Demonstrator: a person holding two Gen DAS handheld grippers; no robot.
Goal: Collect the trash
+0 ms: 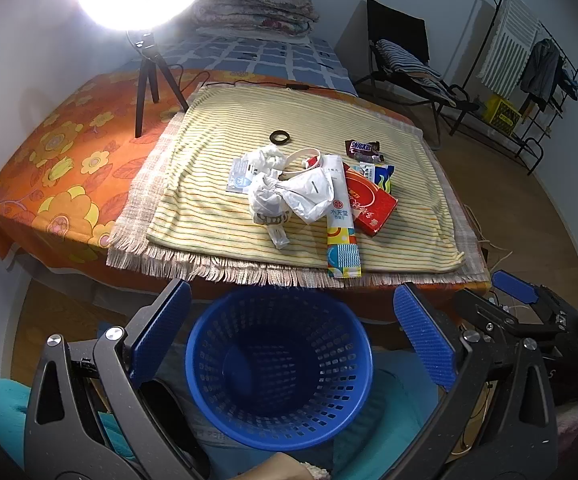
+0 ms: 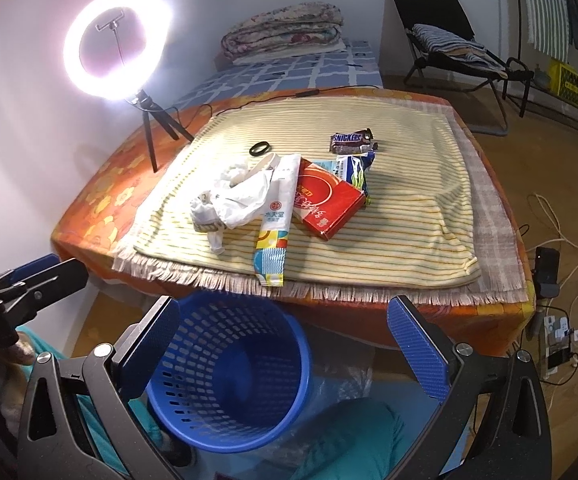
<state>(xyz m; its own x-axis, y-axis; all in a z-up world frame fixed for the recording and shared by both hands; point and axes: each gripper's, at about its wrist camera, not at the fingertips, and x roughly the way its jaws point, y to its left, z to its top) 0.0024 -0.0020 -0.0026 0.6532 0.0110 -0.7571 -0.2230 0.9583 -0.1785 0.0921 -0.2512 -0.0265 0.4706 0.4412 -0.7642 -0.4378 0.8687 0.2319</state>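
From the left wrist view, the left claw [image 1: 291, 334] hangs released, its blue pads spread wide and holding nothing, right above the blue basket [image 1: 279, 372], which stands on the floor just in front of the bench [image 1: 49, 168]. Beyond the basket, on the striped cloth [image 1: 217, 208], the trash lies in a heap: crumpled white wrappers [image 1: 289, 196], a long paper sleeve [image 1: 341, 216] reaching toward the basket, a red box [image 1: 371, 202] just right of the sleeve, a Snickers wrapper [image 1: 362, 148] behind the box, and a black ring [image 1: 279, 137] at the far side of the heap. The right claw's blue pad [image 1: 515, 287] shows right of the basket.

From the right wrist view, the right claw [image 2: 283, 340] is likewise released and empty, with the blue basket [image 2: 229, 384] between its pads, low and to the left. The red box [image 2: 329, 204], paper sleeve [image 2: 275, 224], white wrappers [image 2: 233, 196] and Snickers wrapper [image 2: 351, 140] lie on the cloth beyond the basket.
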